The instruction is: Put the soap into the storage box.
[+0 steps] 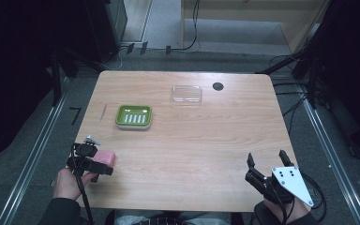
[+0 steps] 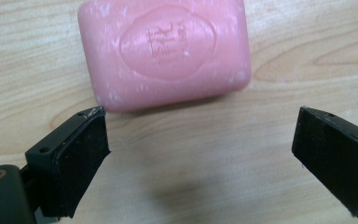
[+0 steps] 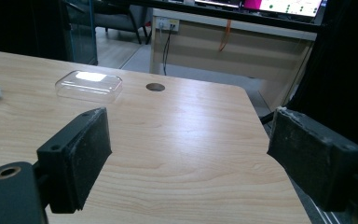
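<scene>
From above, the left gripper (image 1: 90,158) is hovering at the near left corner of the light wooden table (image 1: 206,154), right over a pink oval-stamped bar of soap (image 1: 106,158). A green slotted plastic soap dish (image 1: 133,116) is sitting farther in, and a clear plastic lid (image 1: 186,93) is lying toward the far edge beside a round black cable hole (image 1: 218,86). The right gripper (image 1: 265,162) is waiting at the near right, jaws spread.

On the left gripper view, the jaws are standing wide apart, holding nothing, with the soap lying flat just beyond them, seemingly lined up for a pinch across its width.

On the right gripper view, the jaws are gaping and empty too, pointing across bare wood toward the lid, probably parked clear until needed.
</scene>
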The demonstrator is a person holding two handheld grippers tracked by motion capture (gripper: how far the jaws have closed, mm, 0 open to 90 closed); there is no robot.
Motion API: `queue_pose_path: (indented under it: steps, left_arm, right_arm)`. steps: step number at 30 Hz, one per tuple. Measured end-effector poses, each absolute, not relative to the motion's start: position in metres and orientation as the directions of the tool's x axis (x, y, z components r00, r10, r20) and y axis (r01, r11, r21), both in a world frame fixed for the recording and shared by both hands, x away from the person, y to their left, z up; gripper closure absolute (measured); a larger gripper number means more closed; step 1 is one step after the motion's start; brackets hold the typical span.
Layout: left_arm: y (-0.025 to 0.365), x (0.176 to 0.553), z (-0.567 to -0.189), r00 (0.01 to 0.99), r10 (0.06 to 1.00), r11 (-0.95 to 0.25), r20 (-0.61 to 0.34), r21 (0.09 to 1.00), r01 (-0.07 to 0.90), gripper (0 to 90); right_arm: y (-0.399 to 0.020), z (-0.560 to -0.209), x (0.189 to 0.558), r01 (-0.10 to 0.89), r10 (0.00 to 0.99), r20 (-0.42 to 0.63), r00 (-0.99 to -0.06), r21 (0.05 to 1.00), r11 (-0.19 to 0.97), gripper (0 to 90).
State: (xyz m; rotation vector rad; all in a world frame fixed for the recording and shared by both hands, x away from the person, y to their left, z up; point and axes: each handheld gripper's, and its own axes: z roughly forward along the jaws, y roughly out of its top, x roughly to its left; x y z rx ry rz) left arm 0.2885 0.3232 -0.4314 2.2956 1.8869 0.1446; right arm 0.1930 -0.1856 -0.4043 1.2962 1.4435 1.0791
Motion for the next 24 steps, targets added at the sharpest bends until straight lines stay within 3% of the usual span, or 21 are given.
queue_pose_path:
  steps: [8,24]
  left_arm:
    - [0.325,0.302,-0.431,0.154,0.988,-0.146,-0.024,0.215,0.966,3.5]
    - [0.326,0.324,-0.446,0.102,0.995,-0.103,0.012,0.156,0.982,0.0]
  right_arm:
    - [-0.186,-0.404,0.193,0.222,0.996,-0.065,-0.057,0.972,0.076,12.8]
    - [-0.186,-0.404,0.193,0.222,0.996,-0.063,-0.057,0.972,0.074,12.8]
